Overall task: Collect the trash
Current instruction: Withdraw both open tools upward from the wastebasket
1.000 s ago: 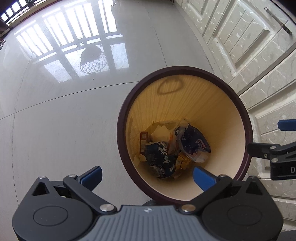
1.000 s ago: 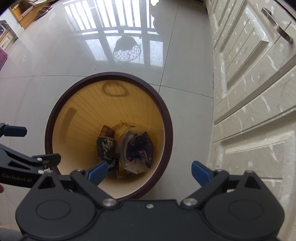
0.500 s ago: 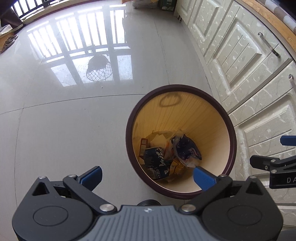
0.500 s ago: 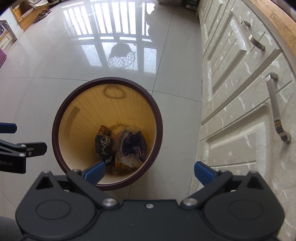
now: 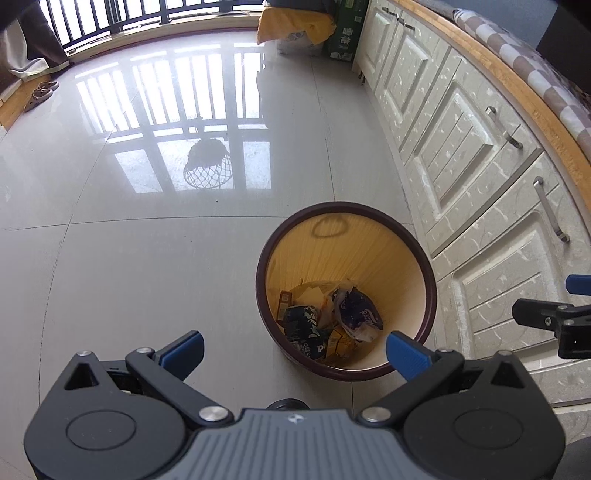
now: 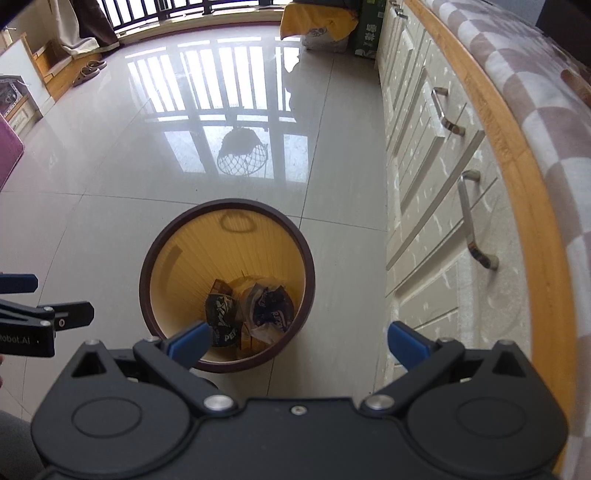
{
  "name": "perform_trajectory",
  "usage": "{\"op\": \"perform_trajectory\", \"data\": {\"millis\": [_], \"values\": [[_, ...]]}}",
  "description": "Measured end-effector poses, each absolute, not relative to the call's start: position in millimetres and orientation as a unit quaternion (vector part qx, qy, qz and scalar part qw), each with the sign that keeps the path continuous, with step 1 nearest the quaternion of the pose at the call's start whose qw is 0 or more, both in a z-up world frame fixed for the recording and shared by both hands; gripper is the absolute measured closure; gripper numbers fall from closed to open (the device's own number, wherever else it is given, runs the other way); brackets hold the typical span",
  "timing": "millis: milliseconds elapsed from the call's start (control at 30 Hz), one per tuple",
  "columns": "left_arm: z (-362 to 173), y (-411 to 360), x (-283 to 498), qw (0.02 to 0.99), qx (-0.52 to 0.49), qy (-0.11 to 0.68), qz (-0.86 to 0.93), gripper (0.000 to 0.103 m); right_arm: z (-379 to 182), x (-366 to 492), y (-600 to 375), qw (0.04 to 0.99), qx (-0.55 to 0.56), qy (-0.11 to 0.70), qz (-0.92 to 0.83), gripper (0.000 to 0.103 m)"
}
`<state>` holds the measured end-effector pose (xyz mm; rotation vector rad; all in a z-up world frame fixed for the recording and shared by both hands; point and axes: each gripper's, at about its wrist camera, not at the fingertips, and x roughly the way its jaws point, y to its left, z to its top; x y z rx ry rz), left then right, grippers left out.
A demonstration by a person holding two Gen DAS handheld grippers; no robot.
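left gripper: jaws spread wide, nothing between the blue fingertips, just hanging up above the bin on its near side

right gripper: same deal, jaws wide apart and empty, held above the bin's near rim; its left tip sits over the bin's mouth in its own camera

the two grippers: side by side, apart from each other, each one pokes into the edge of the other's view

bin: round, dark brown rim, yellowish ribbed inside, upright on the floor, sitting just beside the cabinets

trash: all down at the bottom of the bin, a crumpled pile. I can make out a dark blue wrapper, a clear bag with blue print, some yellow and orange bits. Can't read the labels properly

floor: shiny pale tiles around the bin, window bars reflected in it beyond the bin's far side

cabinets: cream doors with metal handles, running along the bin's right side, wooden edge on top with a checked cloth over it

far past the bin: yellow cloth over some boxes by the end of the cabinets, slippers off to the left near the window
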<state>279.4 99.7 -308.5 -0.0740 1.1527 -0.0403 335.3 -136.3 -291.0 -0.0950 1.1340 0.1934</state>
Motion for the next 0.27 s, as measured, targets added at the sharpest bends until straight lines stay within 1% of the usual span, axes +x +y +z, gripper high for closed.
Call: {"op": "perform_trajectory", "data": {"millis": [267], "values": [[-259.5, 87.5, 252.4, 0.865, -0.034, 0.5, -0.019, 0.0, -235.3, 305.9, -155.6, 0.868, -0.027, 0.488, 0.086, 0.0]]}}
